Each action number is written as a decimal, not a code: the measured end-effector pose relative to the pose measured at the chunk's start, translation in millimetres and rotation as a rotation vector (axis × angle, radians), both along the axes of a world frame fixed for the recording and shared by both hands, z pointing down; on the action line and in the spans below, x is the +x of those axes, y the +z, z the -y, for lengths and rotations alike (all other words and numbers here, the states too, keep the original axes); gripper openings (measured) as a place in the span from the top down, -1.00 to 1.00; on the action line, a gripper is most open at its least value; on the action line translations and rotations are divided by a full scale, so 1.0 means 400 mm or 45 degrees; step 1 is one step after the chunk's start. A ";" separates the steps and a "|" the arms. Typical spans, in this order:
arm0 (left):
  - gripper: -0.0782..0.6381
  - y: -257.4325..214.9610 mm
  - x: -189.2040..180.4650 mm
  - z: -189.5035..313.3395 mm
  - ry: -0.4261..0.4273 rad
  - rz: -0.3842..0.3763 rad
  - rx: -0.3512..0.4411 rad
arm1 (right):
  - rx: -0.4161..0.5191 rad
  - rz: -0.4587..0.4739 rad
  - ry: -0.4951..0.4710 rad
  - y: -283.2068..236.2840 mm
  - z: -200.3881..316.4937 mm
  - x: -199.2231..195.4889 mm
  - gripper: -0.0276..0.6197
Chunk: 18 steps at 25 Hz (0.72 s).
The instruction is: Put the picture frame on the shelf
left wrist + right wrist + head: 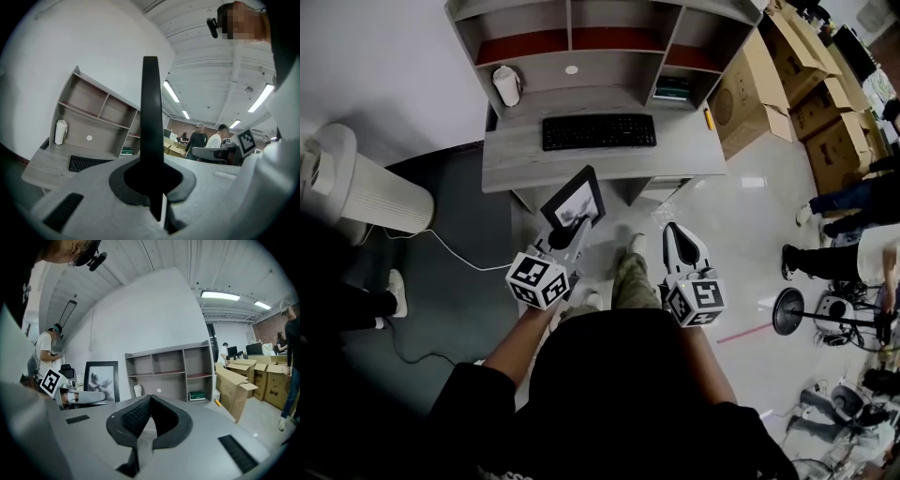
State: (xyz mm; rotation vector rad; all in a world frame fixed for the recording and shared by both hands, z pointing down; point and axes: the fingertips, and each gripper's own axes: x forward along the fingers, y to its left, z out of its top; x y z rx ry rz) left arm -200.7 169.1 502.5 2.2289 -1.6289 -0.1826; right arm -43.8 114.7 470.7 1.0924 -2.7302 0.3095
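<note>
The left tongs (565,232) are clamped tight on the lower edge of the picture frame (577,199), holding it tilted in the air just off the surface's (516,159) near edge, short of the shelf (572,70). The right tongs (673,234), pressed together and empty, hang beside it.

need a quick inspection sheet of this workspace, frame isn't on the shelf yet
surface: grey desk, front strip bare
job's things: picture frame held above the floor, short of the desk; shelf stands on the desk, upper compartments look empty
clutter: keyboard, white roll, green box in the lower right compartment, yellow item at the desk's right edge
claws: left claw shut on the picture frame; right claw shut, empty
cables: white cable on the floor from the white tower unit
surroundings: cardboard boxes, people at right
</note>
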 end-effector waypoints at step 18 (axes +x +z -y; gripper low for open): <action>0.71 -0.019 -0.014 0.470 -0.058 0.036 -0.025 | -0.064 0.073 -0.080 0.036 0.532 -0.010 0.88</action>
